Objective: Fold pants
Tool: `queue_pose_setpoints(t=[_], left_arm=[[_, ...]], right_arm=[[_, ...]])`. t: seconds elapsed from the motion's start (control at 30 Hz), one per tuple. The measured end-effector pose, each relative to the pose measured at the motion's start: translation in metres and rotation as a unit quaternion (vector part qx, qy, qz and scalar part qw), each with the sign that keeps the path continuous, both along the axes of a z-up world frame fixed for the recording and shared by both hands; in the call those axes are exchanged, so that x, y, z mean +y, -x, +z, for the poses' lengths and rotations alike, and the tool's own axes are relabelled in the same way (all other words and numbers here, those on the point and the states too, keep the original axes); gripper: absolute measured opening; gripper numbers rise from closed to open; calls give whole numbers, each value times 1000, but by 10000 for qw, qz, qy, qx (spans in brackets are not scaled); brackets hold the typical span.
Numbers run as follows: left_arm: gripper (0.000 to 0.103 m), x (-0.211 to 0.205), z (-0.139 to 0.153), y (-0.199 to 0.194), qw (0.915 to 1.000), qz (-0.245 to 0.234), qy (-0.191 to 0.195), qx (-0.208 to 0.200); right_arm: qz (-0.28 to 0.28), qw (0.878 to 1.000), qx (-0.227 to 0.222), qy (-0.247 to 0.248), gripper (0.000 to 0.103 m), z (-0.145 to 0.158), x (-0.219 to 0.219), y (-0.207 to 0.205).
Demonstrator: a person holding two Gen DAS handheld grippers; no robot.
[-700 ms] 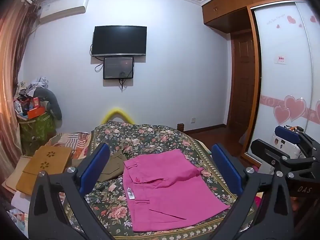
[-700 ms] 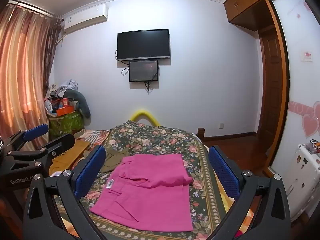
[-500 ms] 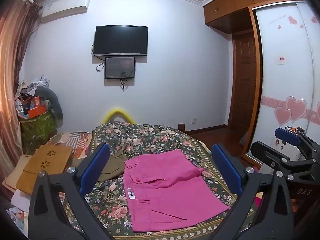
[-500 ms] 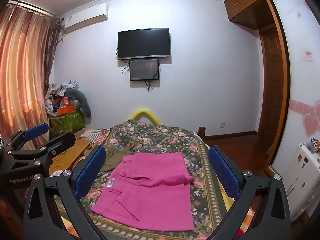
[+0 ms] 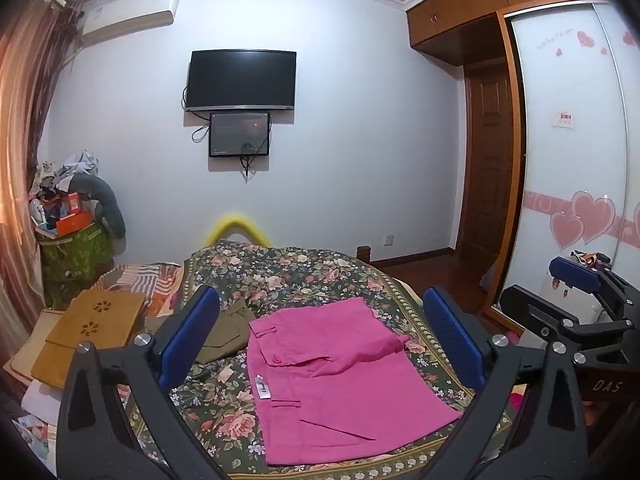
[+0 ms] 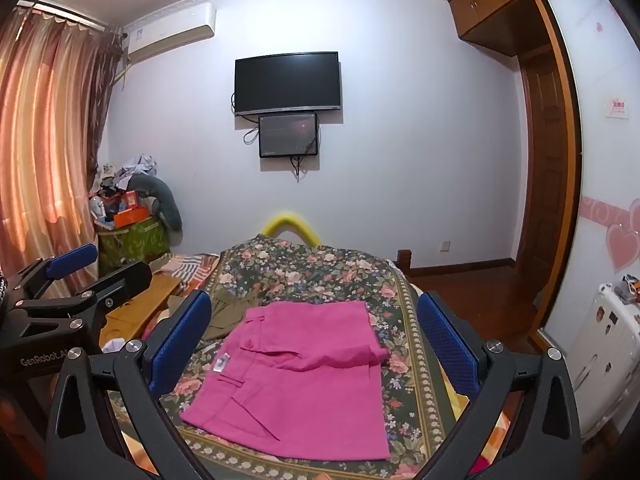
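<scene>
Both your left claw and right claw stand wide apart and empty, held above the near edge of the bed. Between them the bright pink cotton pants lie on the dark floral bedspread, already a compact rectangle, so folding looks finished or nearly so. Behind them an olive-brown garment lies untouched.

Both wrist cams sit side by side above the bed's near end, angled slightly down toward the TV wall. Shared: pink pants, each other's gripper.

Both grippers apparently wide-jawed, empty
</scene>
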State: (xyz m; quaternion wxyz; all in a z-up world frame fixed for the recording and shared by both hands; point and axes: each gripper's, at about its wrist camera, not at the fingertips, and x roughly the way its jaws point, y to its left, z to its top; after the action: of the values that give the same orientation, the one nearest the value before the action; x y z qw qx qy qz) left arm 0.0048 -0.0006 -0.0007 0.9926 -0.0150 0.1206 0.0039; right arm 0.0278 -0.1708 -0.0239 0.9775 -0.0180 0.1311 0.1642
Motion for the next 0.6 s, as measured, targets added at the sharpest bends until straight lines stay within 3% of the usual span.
queue_pose_setpoints(t=[0.6], left_arm=[[103,2,1,2,10000,10,6,-7]], right_arm=[[13,10000,-11,40,102,-3,1,-1]])
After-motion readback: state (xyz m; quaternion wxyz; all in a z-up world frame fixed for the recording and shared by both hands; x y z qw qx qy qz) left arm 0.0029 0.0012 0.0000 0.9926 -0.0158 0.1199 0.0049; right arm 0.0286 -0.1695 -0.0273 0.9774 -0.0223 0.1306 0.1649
